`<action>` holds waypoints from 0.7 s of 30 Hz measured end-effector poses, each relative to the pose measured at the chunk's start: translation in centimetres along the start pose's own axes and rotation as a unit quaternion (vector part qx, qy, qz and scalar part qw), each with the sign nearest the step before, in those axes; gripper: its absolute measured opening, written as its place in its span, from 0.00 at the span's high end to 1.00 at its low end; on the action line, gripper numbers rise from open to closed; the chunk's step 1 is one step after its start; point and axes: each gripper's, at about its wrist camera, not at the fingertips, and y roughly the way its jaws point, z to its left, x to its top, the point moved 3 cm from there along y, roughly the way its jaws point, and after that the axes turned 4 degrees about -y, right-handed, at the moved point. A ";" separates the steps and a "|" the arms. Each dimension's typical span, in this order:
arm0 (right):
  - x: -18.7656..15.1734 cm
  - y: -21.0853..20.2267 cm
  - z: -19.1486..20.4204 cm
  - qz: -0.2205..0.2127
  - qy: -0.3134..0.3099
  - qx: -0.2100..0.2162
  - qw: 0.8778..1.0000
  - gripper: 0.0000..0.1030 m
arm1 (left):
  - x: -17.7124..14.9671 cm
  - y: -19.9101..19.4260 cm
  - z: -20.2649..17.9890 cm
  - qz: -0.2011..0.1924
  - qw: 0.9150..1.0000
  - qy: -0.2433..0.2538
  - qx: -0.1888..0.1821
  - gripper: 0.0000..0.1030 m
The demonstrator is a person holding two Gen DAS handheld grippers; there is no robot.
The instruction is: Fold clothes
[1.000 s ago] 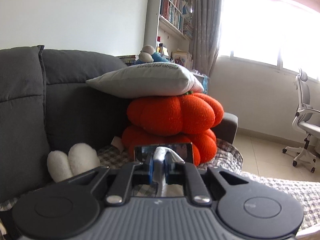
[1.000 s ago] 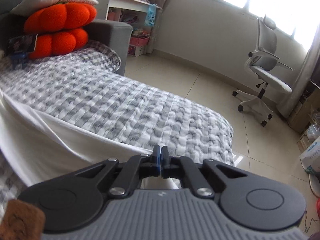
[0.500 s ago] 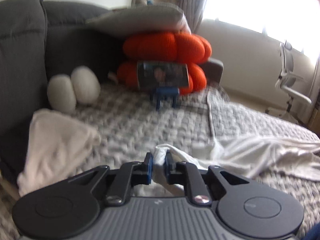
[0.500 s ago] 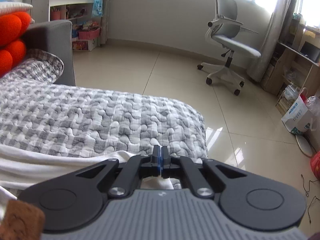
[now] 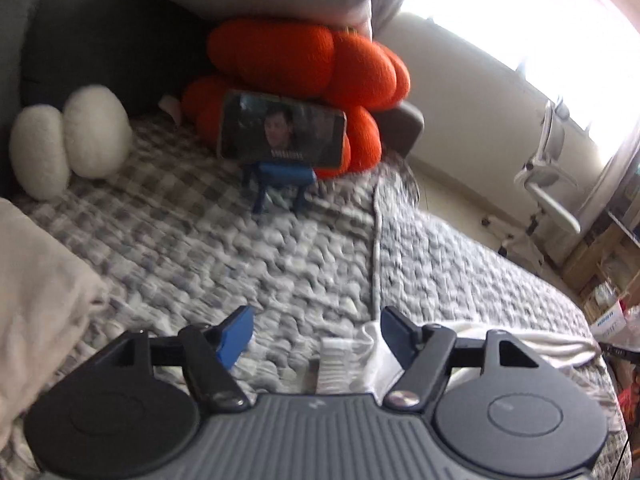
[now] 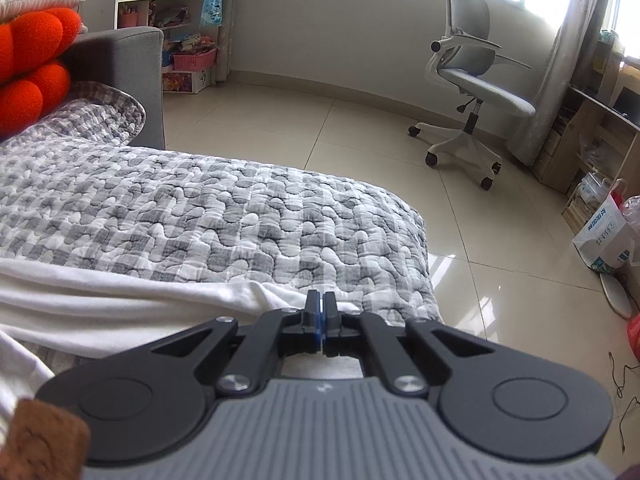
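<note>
A white garment (image 6: 140, 300) lies stretched across the grey checked quilt (image 6: 200, 208). My right gripper (image 6: 322, 300) is shut on its edge near the quilt's corner, and the cloth bunches into the pads. In the left wrist view, my left gripper (image 5: 316, 322) hangs low over the quilt (image 5: 280, 260) and its jaws are opening. The blue pads (image 5: 240, 330) stand wide apart. The garment's ribbed end (image 5: 340, 360) lies loose below them, and neither pad presses on it. More white cloth (image 5: 500, 336) trails to the right.
A phone on a blue stand (image 5: 282, 132) leans against orange cushions (image 5: 304, 60) at the sofa's back. White plush shapes (image 5: 72, 136) and a beige cloth (image 5: 36, 300) lie at the left. An office chair (image 6: 476, 76) and a bag (image 6: 604, 236) stand on the tiled floor.
My left gripper came down towards the quilt and opened, letting go of the white cloth it had pinched. My right gripper stayed shut while its view swung towards the chair.
</note>
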 end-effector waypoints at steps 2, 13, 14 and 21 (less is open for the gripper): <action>-0.3 -0.4 -0.1 -0.003 -0.005 0.005 1.000 1.00 | -0.7 2.5 -1.0 0.049 0.999 0.014 0.010 0.31; 0.1 -2.4 -0.3 -0.059 -0.021 -0.005 0.998 1.00 | -0.1 3.8 -2.4 0.010 0.998 0.037 0.058 0.79; 0.4 -2.8 -0.3 -0.071 -0.019 -0.010 0.997 1.00 | 0.5 3.2 -2.2 -0.004 0.998 0.028 0.056 0.79; 3.5 -4.2 -0.1 -0.136 -0.010 -0.061 0.989 1.00 | 5.5 1.3 -1.7 -0.079 0.993 -0.010 0.083 0.90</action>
